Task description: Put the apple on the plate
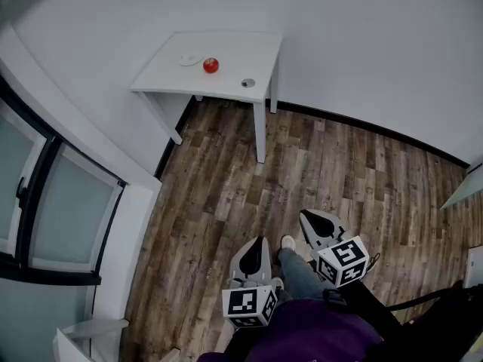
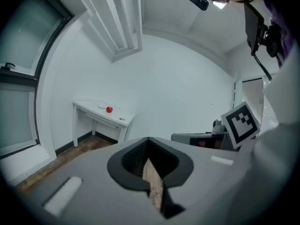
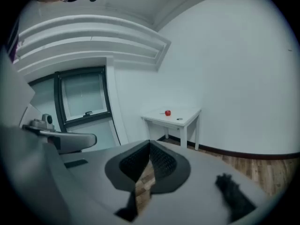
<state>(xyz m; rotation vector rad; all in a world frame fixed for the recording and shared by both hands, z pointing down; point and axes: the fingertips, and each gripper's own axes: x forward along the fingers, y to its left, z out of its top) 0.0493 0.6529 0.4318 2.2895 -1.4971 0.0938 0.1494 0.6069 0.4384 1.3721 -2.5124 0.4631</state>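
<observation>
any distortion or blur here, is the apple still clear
Head view: fisheye bends the baseboard; apple small but sharp. Left gripper view: dark rounded corners, close foreground soft, bright glare spot up top. Right gripper view: same vignette, apple tiny.

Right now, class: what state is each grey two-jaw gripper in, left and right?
Left grey gripper: closed, holding nothing.
Right grey gripper: closed, holding nothing.

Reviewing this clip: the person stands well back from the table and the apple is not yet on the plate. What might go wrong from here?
1. The apple is round and sits on the bare table beside the plate; a nudge might roll it off.
2. The left gripper and right gripper are both shut and empty, so they must open before reaching it.
3. The plate is white on white, so it is easy to misjudge.
</observation>
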